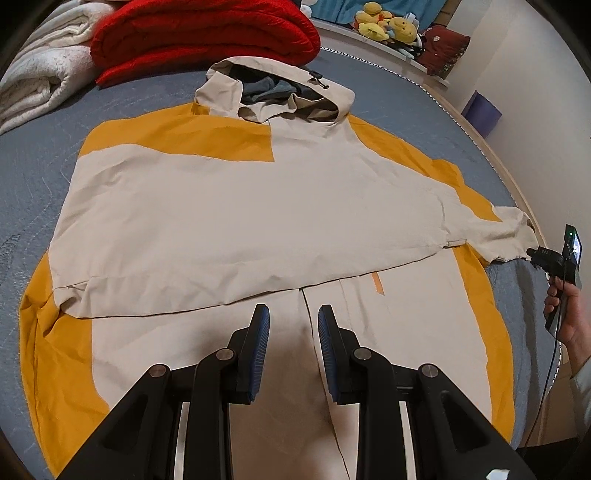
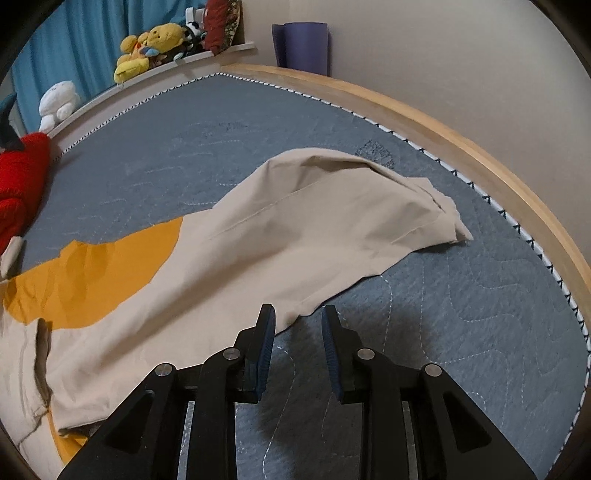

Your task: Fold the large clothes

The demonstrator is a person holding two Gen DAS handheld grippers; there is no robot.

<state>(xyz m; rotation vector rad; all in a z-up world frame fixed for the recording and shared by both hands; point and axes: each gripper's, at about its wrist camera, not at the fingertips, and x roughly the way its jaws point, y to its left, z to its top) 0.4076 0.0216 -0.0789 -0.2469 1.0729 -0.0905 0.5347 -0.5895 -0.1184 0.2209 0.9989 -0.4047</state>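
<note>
On the grey quilted mattress [image 2: 177, 147]: large beige-and-mustard hooded jacket [image 1: 236, 206], spread flat, hood [image 1: 273, 92] toward the far end, one sleeve folded across the chest, other sleeve [image 2: 332, 214] stretched out sideways toward the mattress edge. Cuff of that sleeve crumpled, lying near the white piped border. Left gripper [image 1: 294, 314] above the lower front of the jacket, over the centre opening, jaws partly apart, nothing between the blue pads, no cloth pinched. Right gripper [image 2: 298, 314] just at the lower edge of the outstretched sleeve, jaws parted a little, sleeve edge seen in the gap beyond the tips, pads not pressing on it. In the left view, a hand [image 1: 565, 314] holding the right gripper's handle beside the sleeve cuff. Beyond the hood: folded red knitted blanket [image 1: 207, 33], folded white fleece blanket [image 1: 40, 74]. Yellow plush toys [image 2: 151, 48] on the ledge behind the bed, blue curtain [image 2: 74, 48], rolled purple mat [image 2: 301, 48] against the wall, light wooden bed frame [image 2: 443, 122].
</note>
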